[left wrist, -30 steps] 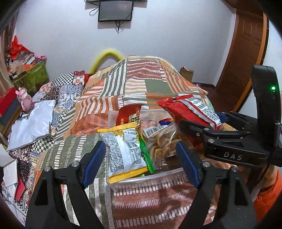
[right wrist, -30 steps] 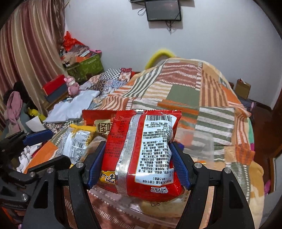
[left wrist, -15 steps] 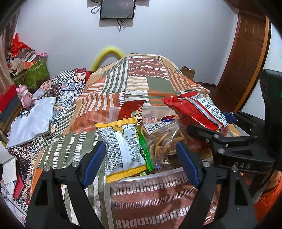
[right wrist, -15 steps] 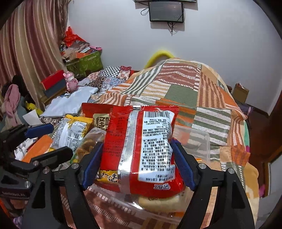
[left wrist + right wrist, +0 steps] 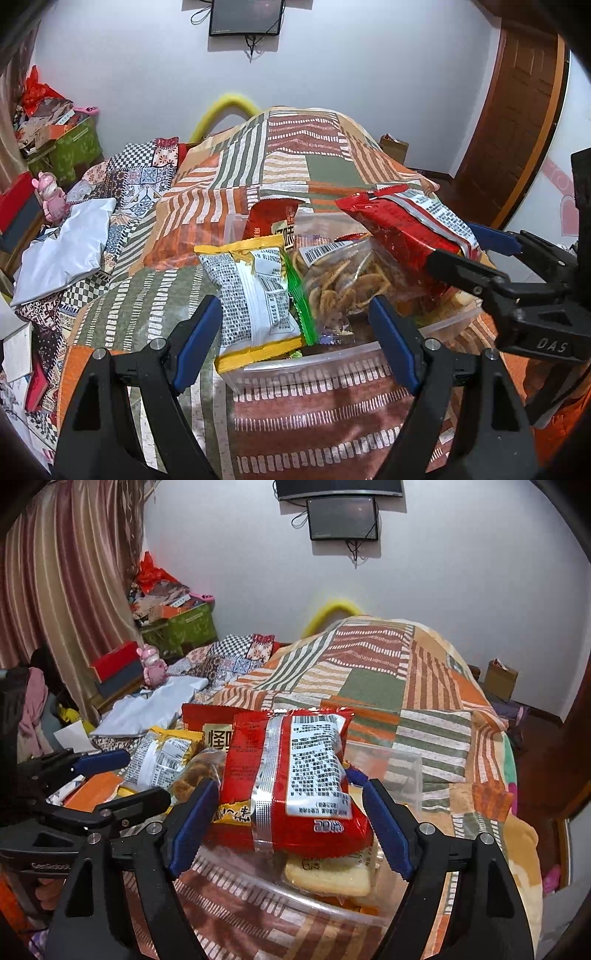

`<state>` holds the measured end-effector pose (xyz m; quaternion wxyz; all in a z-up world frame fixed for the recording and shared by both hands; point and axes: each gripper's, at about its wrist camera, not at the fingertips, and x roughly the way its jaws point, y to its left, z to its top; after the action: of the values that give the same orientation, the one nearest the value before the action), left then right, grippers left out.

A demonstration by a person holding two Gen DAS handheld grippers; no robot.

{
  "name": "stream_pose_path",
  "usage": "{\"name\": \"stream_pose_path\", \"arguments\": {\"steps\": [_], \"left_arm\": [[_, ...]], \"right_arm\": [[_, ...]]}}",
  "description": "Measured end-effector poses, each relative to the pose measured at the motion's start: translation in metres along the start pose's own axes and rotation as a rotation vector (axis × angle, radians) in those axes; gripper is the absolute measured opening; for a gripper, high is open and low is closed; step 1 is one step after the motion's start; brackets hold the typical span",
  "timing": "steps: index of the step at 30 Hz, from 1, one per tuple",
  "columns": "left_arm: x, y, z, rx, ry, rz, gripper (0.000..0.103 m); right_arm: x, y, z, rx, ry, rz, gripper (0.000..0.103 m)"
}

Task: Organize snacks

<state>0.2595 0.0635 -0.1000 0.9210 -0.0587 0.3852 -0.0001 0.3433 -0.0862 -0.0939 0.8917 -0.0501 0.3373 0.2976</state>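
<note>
Clear plastic bin (image 5: 332, 365) on striped bedspread (image 5: 295, 158), piled with snacks. Left gripper (image 5: 295, 325): fingers spread, holding nothing; grey-and-yellow packet (image 5: 255, 295) lies between them, untouched, at bin's 9 o'clock side. Clear bag of fried strips (image 5: 347, 280) at centre. Right gripper (image 5: 290, 823): fingers apart, clear of red packet (image 5: 291, 775), which rests on top of the pile at 3 o'clock.

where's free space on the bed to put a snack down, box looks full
The box is crowded, packets piled over its rim. Free patches: bare bedspread between the box's near wall and the left gripper, and the wide stretch beyond the box toward the wall.
</note>
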Motion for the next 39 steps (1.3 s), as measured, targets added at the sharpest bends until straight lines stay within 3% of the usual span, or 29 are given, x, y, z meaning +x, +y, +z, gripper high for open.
{"name": "stream_pose_path", "arguments": {"steps": [7,13,20,30,33,39], "left_arm": [[-0.002,-0.002,-0.004,0.005,0.0,0.003,0.082],[-0.003,-0.005,-0.005,0.017,-0.003,0.009,0.082],[-0.021,-0.016,-0.003,0.039,-0.054,0.006,0.082],[-0.108,-0.039,-0.004,0.068,-0.286,-0.001,0.082],[-0.137,-0.045,-0.01,0.075,-0.348,-0.014,0.086],[-0.185,-0.056,-0.028,0.1,-0.457,-0.027,0.096]], "right_arm": [[-0.005,-0.002,-0.008,0.008,0.007,0.011,0.075],[-0.022,-0.012,-0.009,0.052,-0.038,0.019,0.081],[-0.046,-0.01,-0.007,0.041,-0.092,0.004,0.082],[-0.117,0.004,-0.015,0.032,-0.228,0.001,0.082],[-0.136,0.011,-0.02,0.027,-0.258,0.005,0.082],[-0.164,0.025,-0.031,0.025,-0.313,0.008,0.097]]}}
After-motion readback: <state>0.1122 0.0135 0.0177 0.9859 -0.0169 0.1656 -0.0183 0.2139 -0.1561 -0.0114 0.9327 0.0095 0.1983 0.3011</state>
